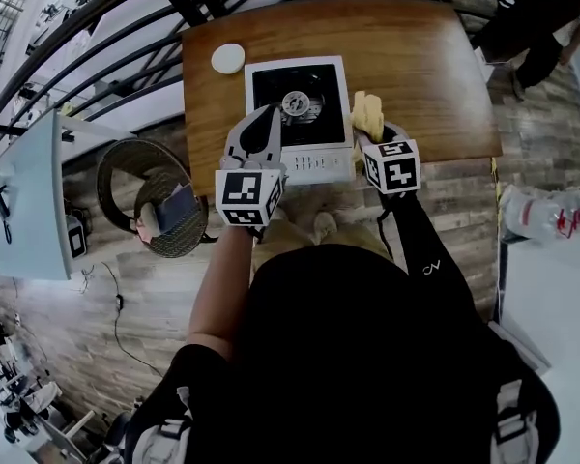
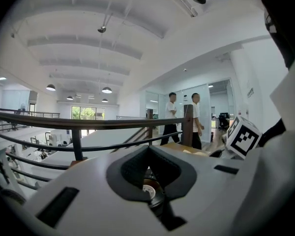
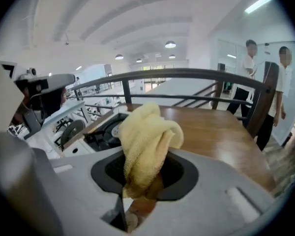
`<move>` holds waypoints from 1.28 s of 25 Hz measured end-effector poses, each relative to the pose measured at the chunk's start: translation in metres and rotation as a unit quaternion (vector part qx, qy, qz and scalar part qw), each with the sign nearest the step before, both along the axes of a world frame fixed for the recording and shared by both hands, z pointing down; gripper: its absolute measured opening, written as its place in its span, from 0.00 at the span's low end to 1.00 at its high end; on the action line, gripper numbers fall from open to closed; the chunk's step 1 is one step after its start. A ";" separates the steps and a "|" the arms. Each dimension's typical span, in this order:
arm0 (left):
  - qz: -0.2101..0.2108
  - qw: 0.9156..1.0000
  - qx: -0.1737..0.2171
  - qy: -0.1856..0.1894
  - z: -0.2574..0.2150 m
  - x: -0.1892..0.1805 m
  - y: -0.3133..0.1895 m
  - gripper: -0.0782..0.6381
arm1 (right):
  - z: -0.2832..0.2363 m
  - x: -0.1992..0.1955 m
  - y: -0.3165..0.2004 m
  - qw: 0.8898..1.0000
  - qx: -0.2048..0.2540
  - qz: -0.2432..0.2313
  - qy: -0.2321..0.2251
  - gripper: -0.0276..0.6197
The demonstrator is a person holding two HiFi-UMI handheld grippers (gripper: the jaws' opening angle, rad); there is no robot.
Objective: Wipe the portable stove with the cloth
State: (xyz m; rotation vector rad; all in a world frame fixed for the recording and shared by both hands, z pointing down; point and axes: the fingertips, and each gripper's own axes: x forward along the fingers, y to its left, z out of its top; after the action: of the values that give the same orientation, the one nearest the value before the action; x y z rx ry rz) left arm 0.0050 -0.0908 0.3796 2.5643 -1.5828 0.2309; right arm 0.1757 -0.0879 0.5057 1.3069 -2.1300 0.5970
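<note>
The portable stove (image 1: 300, 114) is white with a black top and a round burner; it sits at the middle of the wooden table (image 1: 425, 75). My right gripper (image 1: 370, 131) is shut on a bunched yellow cloth (image 1: 368, 114), just off the stove's right edge. In the right gripper view the cloth (image 3: 147, 141) stands up out of the jaws, with the stove (image 3: 96, 129) to its left. Over the stove's front left part hovers my left gripper (image 1: 267, 116), fingers drawn together with nothing between them. Part of the burner (image 2: 150, 191) shows past its jaws.
A white round disc (image 1: 228, 58) lies on the table behind the stove's left corner. A dark railing (image 1: 126, 75) runs along the table's far and left sides. A round wicker stool (image 1: 155, 196) stands on the floor at left. Two people (image 2: 182, 117) walk beyond the railing.
</note>
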 end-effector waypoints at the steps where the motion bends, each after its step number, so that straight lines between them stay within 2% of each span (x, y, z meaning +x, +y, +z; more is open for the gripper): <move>1: -0.008 1.000 0.006 -0.003 -0.007 -0.001 -0.003 0.12 | -0.015 0.000 -0.009 1.000 0.026 0.006 -0.009 0.23; 5: -0.024 0.999 0.040 -0.009 -0.042 -0.002 -0.009 0.12 | -0.085 -0.005 -0.035 0.990 0.125 0.017 -0.064 0.23; 10: -0.031 0.996 0.088 -0.012 -0.088 -0.004 -0.012 0.12 | -0.166 -0.014 -0.048 0.965 0.241 0.019 -0.106 0.23; 14: -0.049 0.992 0.116 -0.022 -0.116 -0.010 -0.019 0.12 | -0.206 -0.025 -0.050 0.943 0.314 0.010 -0.112 0.23; 17: -0.059 0.988 0.144 -0.026 -0.135 -0.019 -0.024 0.12 | -0.220 -0.033 -0.055 0.928 0.360 0.012 -0.094 0.23; 19: -0.066 0.986 0.151 -0.039 -0.141 -0.027 -0.031 0.12 | -0.224 -0.040 -0.059 0.925 0.369 0.016 -0.086 0.23; 23: -0.071 0.985 0.150 -0.048 -0.141 -0.042 -0.047 0.12 | -0.225 -0.054 -0.067 0.927 0.367 0.014 -0.079 0.23; 28: -0.049 0.984 0.162 -0.048 -0.142 -0.043 -0.063 0.12 | -0.224 -0.068 -0.079 0.927 0.366 0.013 -0.076 0.23; 32: -0.033 0.985 0.166 -0.041 -0.140 -0.043 -0.074 0.12 | -0.218 -0.074 -0.085 0.929 0.368 0.010 -0.043 0.23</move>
State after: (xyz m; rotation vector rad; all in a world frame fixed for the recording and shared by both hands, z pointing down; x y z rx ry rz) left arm -0.0376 -0.1650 0.2398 2.7690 -1.8738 0.0691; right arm 0.1013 -0.1733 0.2879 1.6958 -2.5266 -0.1899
